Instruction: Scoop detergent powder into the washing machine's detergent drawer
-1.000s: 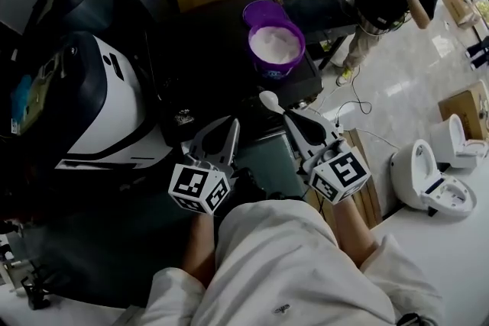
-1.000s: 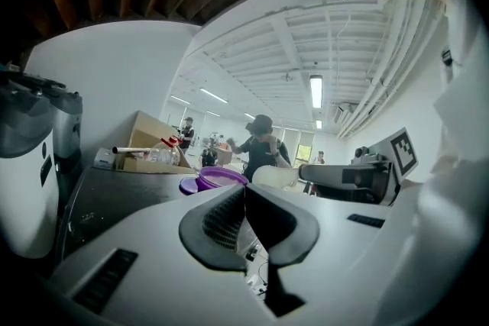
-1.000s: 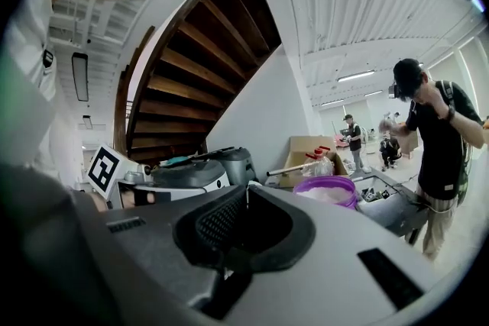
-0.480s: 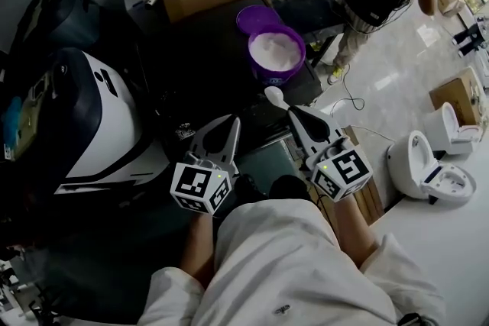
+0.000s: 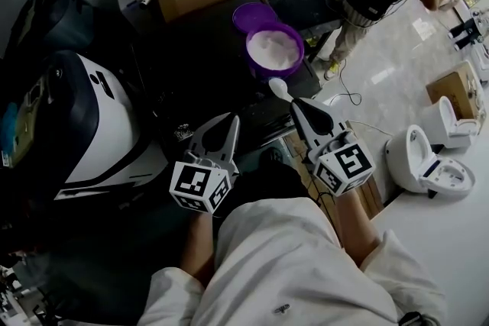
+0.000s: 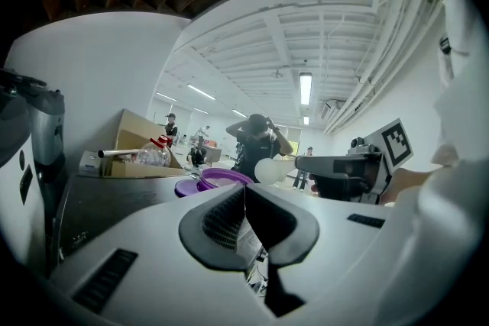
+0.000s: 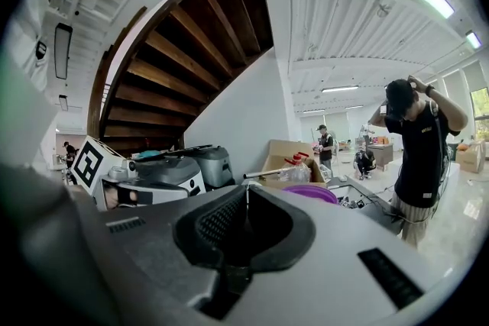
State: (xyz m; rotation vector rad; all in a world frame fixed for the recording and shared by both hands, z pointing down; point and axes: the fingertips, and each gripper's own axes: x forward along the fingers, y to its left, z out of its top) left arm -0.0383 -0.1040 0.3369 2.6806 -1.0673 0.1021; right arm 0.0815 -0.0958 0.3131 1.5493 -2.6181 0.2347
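Pinching the smooth white plastic scoop (image 5: 278, 88) by its handle, your right claw (image 5: 294, 104) hovers just nearer than the round purple tub (image 5: 267, 73) of loose powder (image 5: 273, 46). So narrow a hold could let it twist, spilling grains on the dark counter (image 5: 206, 50). Your left claw (image 5: 229, 123) is pressed together, empty.

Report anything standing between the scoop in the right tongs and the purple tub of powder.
Nothing visible does. The scoop, clamped in the right tongs, hangs just short of the open purple tub, with no object between them.
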